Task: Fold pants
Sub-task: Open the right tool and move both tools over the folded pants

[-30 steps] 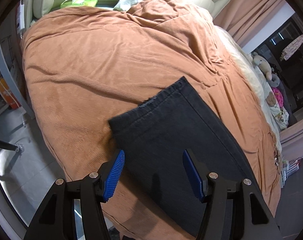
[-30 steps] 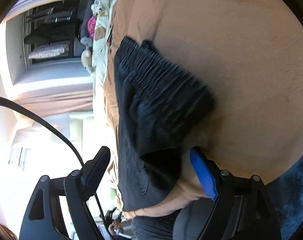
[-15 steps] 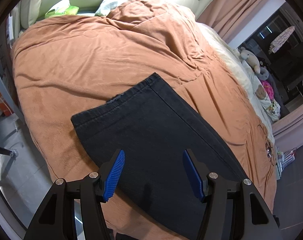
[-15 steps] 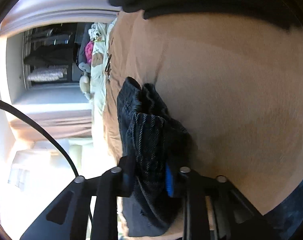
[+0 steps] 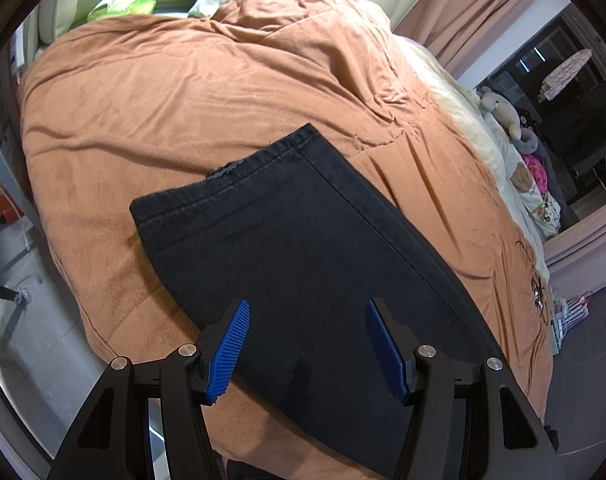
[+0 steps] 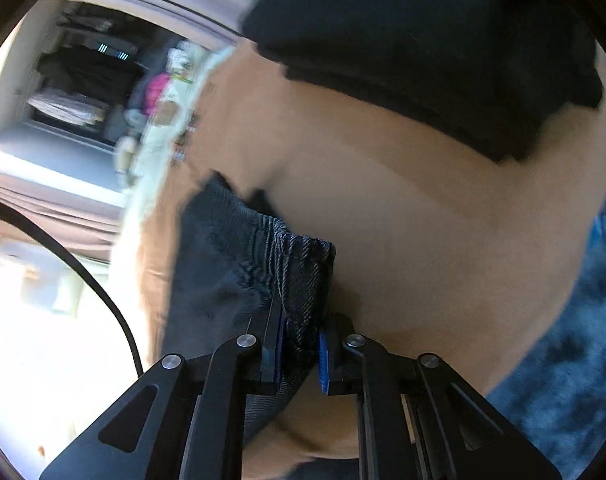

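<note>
Two grippers in play. Right gripper (image 6: 299, 354) has just been closing and now pinches the bunched waistband of the pants (image 5: 303, 248), which lie flat on the orange blanket (image 5: 151, 92). Left gripper (image 5: 305, 344) hovers half open over the leg, holding nothing. Best: lift the waist smoothly toward the hem (image 5: 259, 158), keeping edges aligned.

Right claw (image 6: 301, 344): jaws just closed, clamped on bunched dark pants (image 6: 239, 264)
Bed cover (image 6: 423, 216): tan, under the pants
View: motion-blurred
</note>
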Motion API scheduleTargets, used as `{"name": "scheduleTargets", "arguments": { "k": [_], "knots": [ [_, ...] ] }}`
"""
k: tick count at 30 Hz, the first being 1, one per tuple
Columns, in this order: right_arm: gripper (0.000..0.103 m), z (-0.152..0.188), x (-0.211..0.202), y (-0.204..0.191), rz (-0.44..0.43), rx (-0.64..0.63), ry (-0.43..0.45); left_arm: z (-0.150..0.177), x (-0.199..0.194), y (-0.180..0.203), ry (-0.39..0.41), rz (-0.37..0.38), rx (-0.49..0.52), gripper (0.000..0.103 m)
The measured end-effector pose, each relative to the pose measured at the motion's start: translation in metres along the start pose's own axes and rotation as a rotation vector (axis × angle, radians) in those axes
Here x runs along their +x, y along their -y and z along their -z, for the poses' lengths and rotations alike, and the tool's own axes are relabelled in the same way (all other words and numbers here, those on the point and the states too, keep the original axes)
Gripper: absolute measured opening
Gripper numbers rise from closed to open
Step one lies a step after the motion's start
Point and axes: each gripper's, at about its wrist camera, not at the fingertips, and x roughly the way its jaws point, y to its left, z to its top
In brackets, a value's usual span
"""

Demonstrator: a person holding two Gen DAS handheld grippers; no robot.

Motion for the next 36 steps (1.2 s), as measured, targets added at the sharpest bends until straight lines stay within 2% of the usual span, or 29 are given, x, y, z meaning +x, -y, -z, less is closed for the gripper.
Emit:
{"name": "scheduleTargets", "arguments": {
  "k": [3,6,8,10,14,19,23,30,32,36],
  "knots": [
    [0.013,0.003,0.004,-0.003,0.038,0.000,-0.029,0.002,0.003,-0.005,-0.010,-0.001,-0.002,0.062],
    [0.025,0.002,-0.008,-0.020,0.053,-0.070,-0.002,0.002,0.005,-0.008,-0.012,-0.009,0.008,0.062],
    [0.045,-0.001,-0.021,-0.039,0.079,-0.140,0.041,0.001,0.005,-0.009,-0.010,-0.010,0.015,0.062],
    [0.056,0.002,-0.030,-0.047,0.072,-0.185,0.072,0.000,0.005,-0.009,-0.004,-0.002,0.022,0.062],
    [0.057,0.013,-0.039,-0.068,0.059,-0.278,0.079,-0.002,0.008,-0.011,0.005,0.003,0.016,0.062],
    [0.057,0.027,-0.025,-0.092,0.051,-0.407,0.052,-0.004,0.008,-0.013,0.008,0.022,0.003,0.062],
    [0.057,0.018,0.014,-0.127,0.026,-0.477,0.010,-0.011,0.001,-0.011,0.033,0.047,-0.006,0.062],
    [0.058,0.032,0.063,-0.185,-0.009,-0.638,-0.063,-0.025,-0.010,-0.006,0.070,0.041,-0.010,0.062],
    [0.076,0.040,0.081,-0.204,-0.002,-0.689,-0.080,-0.029,-0.011,-0.003,0.078,0.038,-0.001,0.062],
    [0.079,0.057,0.116,-0.236,-0.016,-0.759,-0.123,-0.036,-0.009,0.003,0.082,0.034,0.018,0.062]
  ]
}}
